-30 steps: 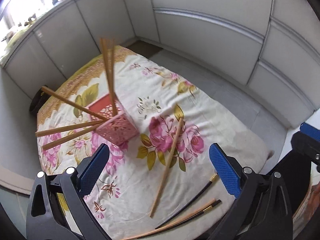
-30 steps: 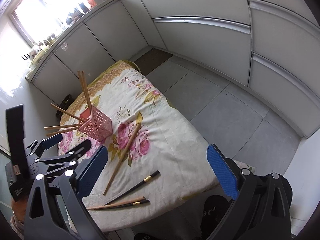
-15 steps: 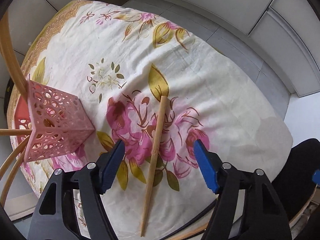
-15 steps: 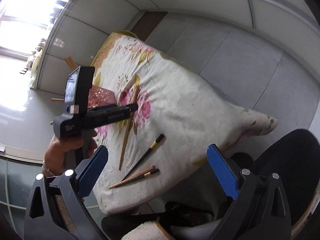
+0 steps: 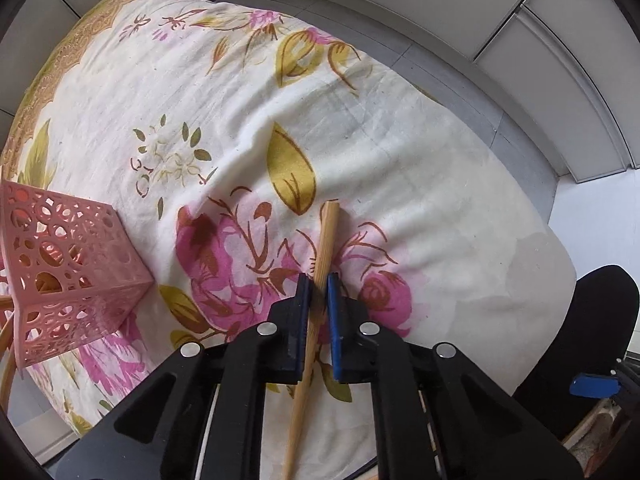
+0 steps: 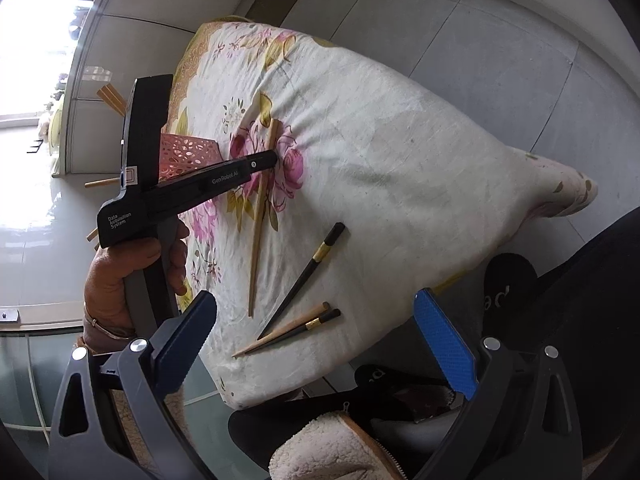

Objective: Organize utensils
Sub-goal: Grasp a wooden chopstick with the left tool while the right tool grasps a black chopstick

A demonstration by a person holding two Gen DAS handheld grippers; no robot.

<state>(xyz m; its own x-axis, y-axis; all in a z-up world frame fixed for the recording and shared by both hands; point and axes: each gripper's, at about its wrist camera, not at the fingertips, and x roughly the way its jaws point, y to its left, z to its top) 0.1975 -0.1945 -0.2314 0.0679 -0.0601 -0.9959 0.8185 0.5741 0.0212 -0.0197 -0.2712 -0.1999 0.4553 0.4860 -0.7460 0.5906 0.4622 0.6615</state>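
A long wooden chopstick [image 5: 325, 240] lies on the floral cloth [image 5: 400, 184]. My left gripper [image 5: 318, 284] is shut on the chopstick near its upper third, down on the cloth; it also shows in the right wrist view [image 6: 272, 159], with the chopstick [image 6: 258, 236] below it. A pink perforated holder [image 5: 64, 272] with several wooden chopsticks stands to the left. My right gripper [image 6: 316, 340] is open and empty, held off the table's near edge. A black chopstick [image 6: 308, 276] and a wooden and black pair [image 6: 292, 330] lie near that edge.
The cloth-covered table [image 6: 420, 168] drops off at the near edge, with grey floor tiles [image 6: 500, 40] and white cabinets [image 5: 420, 8] beyond. A dark shoe [image 6: 508, 288] and a fleece-lined item [image 6: 320, 452] sit below my right gripper.
My left gripper has come down and closed its jaws on the long wooden chopstick. My right gripper has stayed open and shifted only slightly.
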